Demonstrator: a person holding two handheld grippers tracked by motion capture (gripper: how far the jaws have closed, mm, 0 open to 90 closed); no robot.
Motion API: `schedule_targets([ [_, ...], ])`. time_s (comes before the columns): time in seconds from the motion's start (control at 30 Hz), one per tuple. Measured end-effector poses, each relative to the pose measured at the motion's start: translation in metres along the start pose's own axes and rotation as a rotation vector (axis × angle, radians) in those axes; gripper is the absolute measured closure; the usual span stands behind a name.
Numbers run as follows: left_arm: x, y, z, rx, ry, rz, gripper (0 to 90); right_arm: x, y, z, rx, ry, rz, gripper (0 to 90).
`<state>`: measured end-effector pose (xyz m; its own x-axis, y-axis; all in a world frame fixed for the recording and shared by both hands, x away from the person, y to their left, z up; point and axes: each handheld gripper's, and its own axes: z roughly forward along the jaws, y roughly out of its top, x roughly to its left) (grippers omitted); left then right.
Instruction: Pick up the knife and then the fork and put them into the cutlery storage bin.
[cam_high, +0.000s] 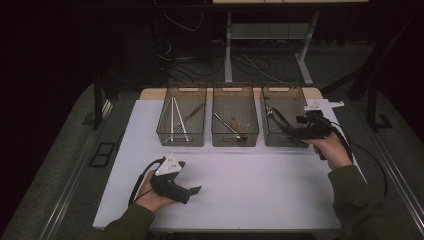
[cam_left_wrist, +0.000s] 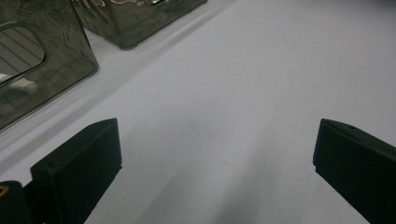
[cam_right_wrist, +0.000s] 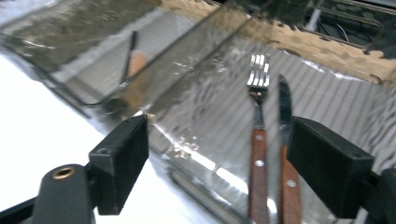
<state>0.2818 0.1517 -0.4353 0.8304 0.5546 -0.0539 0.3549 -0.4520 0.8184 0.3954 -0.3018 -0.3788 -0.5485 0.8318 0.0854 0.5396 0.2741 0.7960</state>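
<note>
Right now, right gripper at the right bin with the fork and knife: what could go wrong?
1. The right gripper is open over the right bin. The fork and knife lie side by side, nearly touching, so closing here might catch both or nudge one.
2. One of the fingers hangs outside the near wall; moving in could bump the bin and shift it.
3. The cutlery lies flat on the bin floor; a shallow pinch may slip.
</note>
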Motion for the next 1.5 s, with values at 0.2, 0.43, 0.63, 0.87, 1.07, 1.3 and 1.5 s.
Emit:
schedule_targets([
  [0.2, 0.002, 0.000, 0.000, -0.006, -0.003, 0.000, 0.0, 0.017, -0.014, -0.010, -0.054, 0.023, -0.037, 15.4],
  [0.43, 0.000, 0.000, -0.001, -0.009, -0.002, 0.001, 0.1, 0.033, -0.038, -0.020, -0.075, 0.070, -0.036, 15.3],
  [0.63, 0.000, 0.001, -0.003, -0.009, -0.003, 0.006, 0.1, 0.042, -0.058, -0.028, -0.099, 0.095, -0.019, 15.3],
  [0.87, -0.001, 0.001, -0.003, -0.012, -0.007, 0.008, 0.3, 0.055, -0.081, -0.035, -0.102, 0.138, -0.041, 15.3],
  [1.07, -0.001, 0.001, -0.004, -0.016, -0.009, 0.004, 0.3, 0.065, -0.101, -0.039, -0.103, 0.172, -0.043, 15.3],
  [1.3, -0.001, 0.001, -0.004, -0.022, -0.011, -0.003, 0.4, 0.072, -0.116, -0.043, -0.067, 0.192, -0.067, 15.3],
  [1.5, -0.002, 0.001, -0.004, -0.022, -0.011, -0.001, 0.4, 0.076, -0.124, -0.046, -0.046, 0.205, -0.089, 15.3],
])
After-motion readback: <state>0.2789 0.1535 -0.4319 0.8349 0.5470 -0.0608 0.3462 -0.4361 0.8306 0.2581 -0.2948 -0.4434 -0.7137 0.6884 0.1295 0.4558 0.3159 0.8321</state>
